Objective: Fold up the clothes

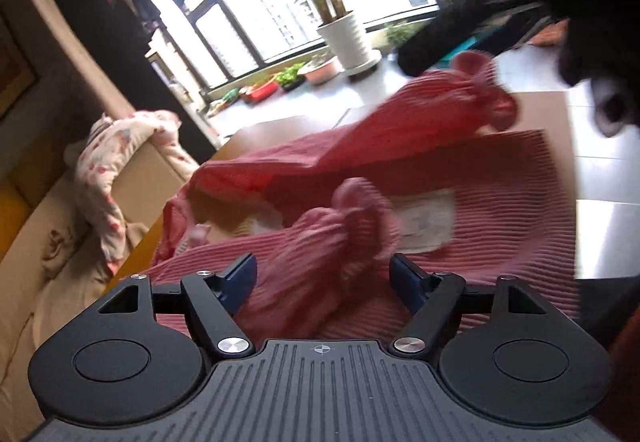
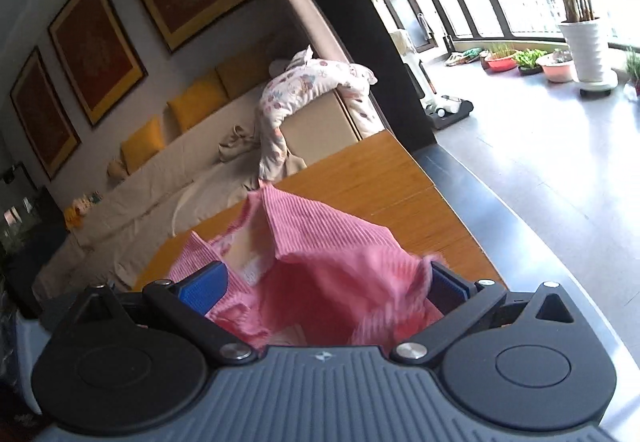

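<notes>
Left claw (image 1: pixel 323 284): jaws wide apart, pink garment (image 1: pixel 420 178) sleeve between, ungripped.
Right claw (image 2: pixel 325 288): spread wide, fabric bunched between.
Counter (image 2: pixel 384 182): beneath garment.

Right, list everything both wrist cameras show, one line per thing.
pink ribbed garment: one, pink, spread on the table, both sleeves folded inward
wooden table: one, orange-brown, under the garment
sofa: one, beige, behind the table
yellow cushions: three, along the sofa back
floral blanket: one, white with prints, draped over the sofa arm
framed pictures: three, dark red in gold frames, on the wall
white planter: one, tall plant, by the window
small pots: several, red, pink and green, along the window
left gripper: black, blue pads, open over a sleeve
right gripper: black, blue pads, open, fabric between the fingers
</notes>
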The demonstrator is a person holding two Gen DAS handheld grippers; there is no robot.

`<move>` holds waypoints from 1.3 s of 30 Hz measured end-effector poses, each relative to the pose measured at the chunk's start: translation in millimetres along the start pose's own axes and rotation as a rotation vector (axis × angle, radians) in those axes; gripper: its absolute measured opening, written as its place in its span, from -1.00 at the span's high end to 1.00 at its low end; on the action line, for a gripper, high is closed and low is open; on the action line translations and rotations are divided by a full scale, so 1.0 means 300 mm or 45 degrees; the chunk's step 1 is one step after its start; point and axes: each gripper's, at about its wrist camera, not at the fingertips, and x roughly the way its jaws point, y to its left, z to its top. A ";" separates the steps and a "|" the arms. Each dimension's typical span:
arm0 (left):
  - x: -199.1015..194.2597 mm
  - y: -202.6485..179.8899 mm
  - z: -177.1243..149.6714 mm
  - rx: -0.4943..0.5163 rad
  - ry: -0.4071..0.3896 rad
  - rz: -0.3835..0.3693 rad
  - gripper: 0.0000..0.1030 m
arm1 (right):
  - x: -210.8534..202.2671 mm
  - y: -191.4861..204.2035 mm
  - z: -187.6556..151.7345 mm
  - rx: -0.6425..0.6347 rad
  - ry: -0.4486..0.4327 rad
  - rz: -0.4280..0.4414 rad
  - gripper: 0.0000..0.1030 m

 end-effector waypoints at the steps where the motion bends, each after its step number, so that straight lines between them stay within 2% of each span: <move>1: 0.018 0.026 -0.004 -0.042 0.002 -0.008 -0.12 | 0.003 0.001 0.000 -0.018 0.002 -0.009 -1.00; 2: 0.032 0.053 -0.008 -0.088 0.001 -0.021 0.08 | 0.005 0.002 -0.001 -0.037 0.004 -0.018 -1.00; 3: 0.041 0.080 -0.012 -0.134 -0.005 -0.036 0.50 | 0.008 0.003 -0.001 -0.055 0.006 -0.027 -1.00; 4: 0.033 0.120 -0.017 -0.190 -0.024 -0.026 0.74 | 0.013 0.019 0.015 -0.099 -0.007 -0.034 -1.00; 8: -0.044 0.324 -0.040 -0.439 -0.142 0.112 0.76 | 0.033 0.089 0.084 -0.288 -0.067 -0.061 -1.00; 11: -0.123 0.545 -0.107 -0.696 -0.201 0.283 0.77 | 0.065 0.149 0.126 -0.457 -0.100 -0.079 -1.00; 13: -0.153 0.675 -0.183 -0.861 -0.183 0.365 0.77 | 0.096 0.199 0.132 -0.581 -0.105 -0.072 -0.97; 16: -0.163 0.821 -0.315 -1.093 -0.118 0.429 0.77 | 0.158 0.279 0.124 -0.716 -0.075 -0.026 -0.71; 18: -0.153 0.881 -0.416 -1.252 -0.067 0.432 0.77 | 0.219 0.324 0.119 -0.754 -0.003 0.015 -0.41; 19: -0.148 0.899 -0.460 -1.318 -0.052 0.427 0.76 | 0.255 0.343 0.120 -0.771 0.041 0.029 -0.16; 20: -0.144 0.915 -0.504 -1.383 -0.040 0.418 0.76 | 0.290 0.361 0.122 -0.788 0.085 0.043 0.00; 24: -0.173 0.949 -0.641 -1.558 0.000 0.439 0.73 | 0.460 0.383 0.163 -0.852 0.188 -0.036 0.03; 26: -0.197 0.971 -0.680 -1.597 0.020 0.460 0.66 | 0.541 0.376 0.195 -0.843 0.231 -0.082 0.02; 29: -0.244 0.985 -0.718 -1.648 0.040 0.436 0.39 | 0.627 0.371 0.221 -0.846 0.251 -0.121 0.02; 31: -0.274 0.975 -0.728 -1.665 0.040 0.408 0.07 | 0.671 0.371 0.230 -0.856 0.247 -0.135 0.03; 32: -0.292 0.971 -0.726 -1.665 0.032 0.391 -0.01 | 0.668 0.390 0.225 -0.897 0.214 -0.111 0.09; 33: -0.313 0.961 -0.720 -1.658 0.020 0.374 -0.13 | 0.662 0.411 0.219 -0.941 0.177 -0.083 0.14; 37: -0.378 0.911 -0.657 -1.569 -0.061 0.337 -0.32 | 0.663 0.487 0.262 -0.727 0.317 0.216 0.19; 39: -0.398 0.888 -0.616 -1.518 -0.113 0.321 -0.42 | 0.699 0.516 0.273 -0.573 0.418 0.332 0.18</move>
